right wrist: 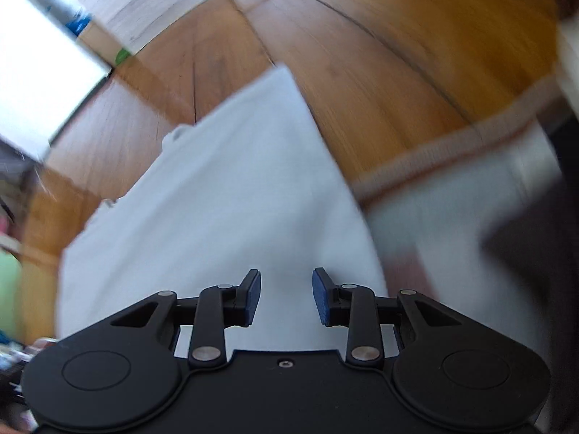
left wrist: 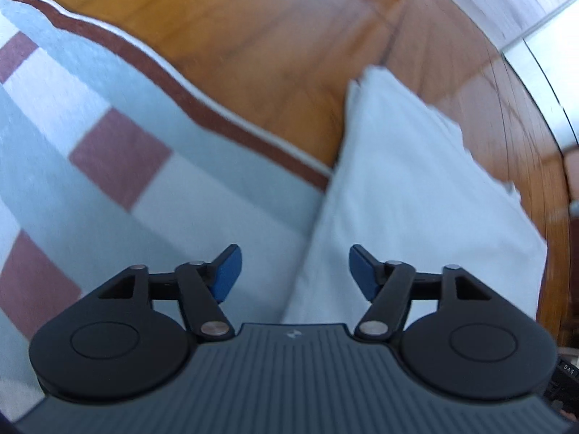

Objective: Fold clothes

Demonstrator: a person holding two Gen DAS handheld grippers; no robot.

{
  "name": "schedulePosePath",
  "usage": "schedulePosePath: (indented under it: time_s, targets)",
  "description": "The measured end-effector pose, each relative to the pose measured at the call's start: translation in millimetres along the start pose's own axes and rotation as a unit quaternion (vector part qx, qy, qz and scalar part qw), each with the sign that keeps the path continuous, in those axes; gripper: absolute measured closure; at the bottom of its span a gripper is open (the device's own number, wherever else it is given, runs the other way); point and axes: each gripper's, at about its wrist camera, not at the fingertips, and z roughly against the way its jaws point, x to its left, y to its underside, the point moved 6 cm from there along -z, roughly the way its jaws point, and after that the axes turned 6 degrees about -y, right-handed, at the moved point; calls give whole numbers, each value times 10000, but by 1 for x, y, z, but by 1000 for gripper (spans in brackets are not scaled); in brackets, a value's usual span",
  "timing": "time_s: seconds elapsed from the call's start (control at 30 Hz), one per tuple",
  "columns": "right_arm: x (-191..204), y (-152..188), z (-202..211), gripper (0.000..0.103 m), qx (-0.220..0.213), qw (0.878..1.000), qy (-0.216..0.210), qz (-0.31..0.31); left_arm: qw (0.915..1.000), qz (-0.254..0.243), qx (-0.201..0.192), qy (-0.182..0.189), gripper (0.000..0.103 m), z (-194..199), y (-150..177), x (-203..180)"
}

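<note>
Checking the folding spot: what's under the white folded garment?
The white folded garment lies partly on the checked cloth and partly on the wooden floor. Anything beneath its middle is covered.

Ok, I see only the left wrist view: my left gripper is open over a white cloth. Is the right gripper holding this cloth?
Observer: No. The right gripper is open, with nothing between its pads. The cloth lies below it.
Operator: Is the cloth flat on that side?
Observer: Mostly. It lies spread on the floor, and its far corner points away from the gripper.
Operator: Is anything else near it?
Observer: A small green thing sits beyond the cloth to the left. It is too blurred to name.
</note>
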Motion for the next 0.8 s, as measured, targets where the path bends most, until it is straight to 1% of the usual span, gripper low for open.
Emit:
schedulePosePath:
  time_s: [0.07,0.13,0.17,0.2,0.23,0.27,0.37,0.43,0.47,0.5,0.53,0.6,0.63,0.67,0.7,0.73,0.77,0.8]
  targets:
    - [-10,21,5,66,157,9986,-253,-438,9997,44,152,191,35,2,9,-2]
    - [-15,35,8,65,291,9955,-503,-752,9972,486,221,522,35,5,13,2]
    - [-14,36,9,61,321,9942,-602,-835,9950,690,282,658,37,6,15,6]
    - [-13,37,9,59,339,9930,-682,-905,9938,770,358,713,39,6,17,8]
    - [-13,36,8,58,347,9925,-683,-949,9939,731,406,714,39,7,18,8]
    - [-14,34,7,58,349,9925,-640,-978,9945,652,436,696,42,8,20,8]
    - [-11,33,-3,58,415,9937,-423,-951,9962,423,523,551,44,8,24,4]
    - [-10,34,-8,58,460,9941,-326,-926,9976,169,544,387,53,5,28,-1]
    - [-10,34,-9,58,461,9942,-303,-925,9983,-4,513,279,71,4,29,-4]
    - [-11,35,-10,58,462,9943,-281,-923,9987,-180,448,179,86,3,30,-8]
    - [-11,35,-12,58,463,9943,-259,-922,9987,-358,347,85,88,3,30,-13]
    - [-14,35,-10,57,377,9944,-297,-942,9968,-800,22,7,97,10,30,-26]
    - [-16,34,-10,58,302,9941,-329,-988,9938,-1094,-187,-55,97,16,30,-33]
    - [-17,34,-10,58,215,9935,-363,-1053,9890,-1400,-431,-192,98,24,31,-40]
    - [-19,35,-10,58,145,9928,-393,-1123,9819,-1722,-684,-399,98,33,32,-46]
    - [-19,35,-10,58,121,9925,-405,-1148,9722,-2051,-934,-639,98,42,33,-50]
    - [-19,35,-10,58,118,9925,-407,-1145,9602,-2375,-1181,-877,98,51,34,-55]
    - [-19,35,-10,58,115,9925,-410,-1142,9526,-2562,-1286,-1015,98,57,35,-57]
